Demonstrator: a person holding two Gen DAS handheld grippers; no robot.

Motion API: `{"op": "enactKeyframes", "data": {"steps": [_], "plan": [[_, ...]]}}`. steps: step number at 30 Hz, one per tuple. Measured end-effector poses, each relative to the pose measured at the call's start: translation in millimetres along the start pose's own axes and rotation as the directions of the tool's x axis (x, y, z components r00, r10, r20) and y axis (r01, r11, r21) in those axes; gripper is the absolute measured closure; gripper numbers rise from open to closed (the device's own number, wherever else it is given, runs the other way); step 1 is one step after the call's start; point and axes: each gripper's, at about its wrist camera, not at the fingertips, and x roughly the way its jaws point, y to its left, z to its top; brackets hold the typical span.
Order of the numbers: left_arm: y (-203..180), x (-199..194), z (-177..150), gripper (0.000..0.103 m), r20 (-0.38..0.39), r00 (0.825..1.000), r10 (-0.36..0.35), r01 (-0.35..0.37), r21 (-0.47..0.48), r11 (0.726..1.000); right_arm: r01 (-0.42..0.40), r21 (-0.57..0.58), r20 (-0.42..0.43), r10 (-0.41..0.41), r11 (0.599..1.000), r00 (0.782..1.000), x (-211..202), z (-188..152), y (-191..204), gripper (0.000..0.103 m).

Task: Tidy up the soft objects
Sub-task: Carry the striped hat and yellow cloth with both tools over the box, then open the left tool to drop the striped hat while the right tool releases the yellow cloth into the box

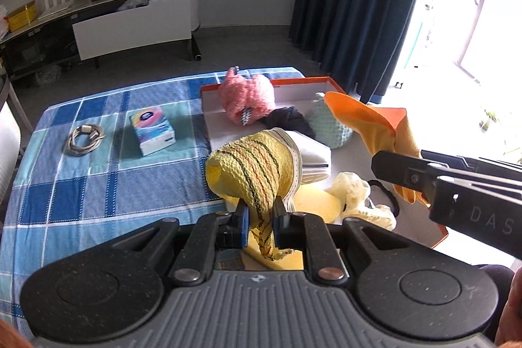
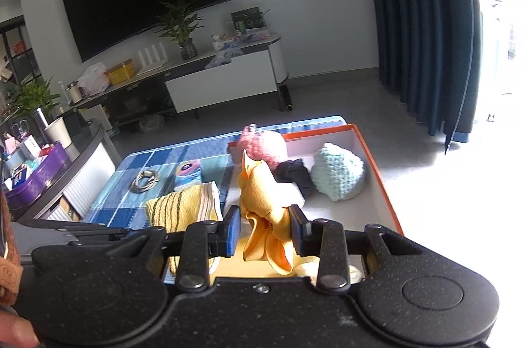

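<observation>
My left gripper (image 1: 260, 211) is shut on a yellow striped woven cloth (image 1: 251, 168), which hangs bunched above the table by the box's near left corner. My right gripper (image 2: 265, 222) is shut on an orange-yellow cloth (image 2: 261, 194), lifted over the box; that cloth (image 1: 365, 119) also shows at the right of the left wrist view. The orange-rimmed white box (image 2: 375, 165) holds a pink fluffy item (image 2: 264, 145), a dark cloth (image 2: 293, 173), a pale green knitted item (image 2: 337, 172) and a white folded cloth (image 1: 313, 152). A cream lacy piece (image 1: 355, 188) lies at the box's near end.
The box stands on a blue checked tablecloth (image 1: 98, 185). On the cloth lie a tissue pack (image 1: 151, 129) and a coiled cable (image 1: 84, 137). Behind are a low TV cabinet (image 2: 222, 80), a potted plant (image 2: 182, 28), dark curtains (image 2: 424, 22) and a cluttered side counter (image 2: 49, 158).
</observation>
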Motion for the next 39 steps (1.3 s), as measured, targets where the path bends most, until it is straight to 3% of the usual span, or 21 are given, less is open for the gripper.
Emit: {"op": "enactKeyframes", "data": {"steps": [11, 27, 30, 32, 33, 34, 39], "plan": [[-19.2, 8.5, 10.6, 0.087, 0.002, 0.999, -0.047, 0.047, 0.024, 0.999, 0.086, 0.042, 0.01, -0.087, 0.995, 0.996, -1.1, 0.9, -31.2, 0.062], [-47.9, 26.2, 18.8, 0.086, -0.019, 0.991, -0.13, 0.131, 0.069, 0.989, 0.126, 0.068, 0.001, -0.126, 0.99, 0.992, 10.4, 3.3, -52.0, 0.061], [-49.4, 31.0, 18.5, 0.08, -0.037, 0.988, -0.152, 0.154, 0.07, 0.986, 0.126, 0.072, -0.007, -0.126, 0.989, 0.992, 15.7, 4.5, -54.8, 0.059], [-50.8, 33.5, 16.8, 0.076, -0.049, 0.985, -0.163, 0.166, 0.074, 0.983, 0.127, 0.068, -0.005, -0.127, 0.99, 0.992, 17.3, 4.9, -55.2, 0.051], [-50.3, 33.9, 15.8, 0.067, -0.053, 0.984, -0.169, 0.172, 0.07, 0.983, 0.13, 0.067, -0.003, -0.13, 0.989, 0.991, 17.4, 5.0, -54.3, 0.042], [-49.6, 34.3, 15.2, 0.058, -0.058, 0.983, -0.173, 0.176, 0.067, 0.982, 0.132, 0.066, 0.001, -0.132, 0.989, 0.991, 17.1, 5.2, -53.6, 0.039], [-45.4, 28.2, 17.2, 0.039, -0.043, 0.986, -0.16, 0.162, 0.072, 0.984, 0.125, 0.065, 0.022, -0.126, 0.99, 0.992, 14.3, 8.6, -50.4, 0.037]]}}
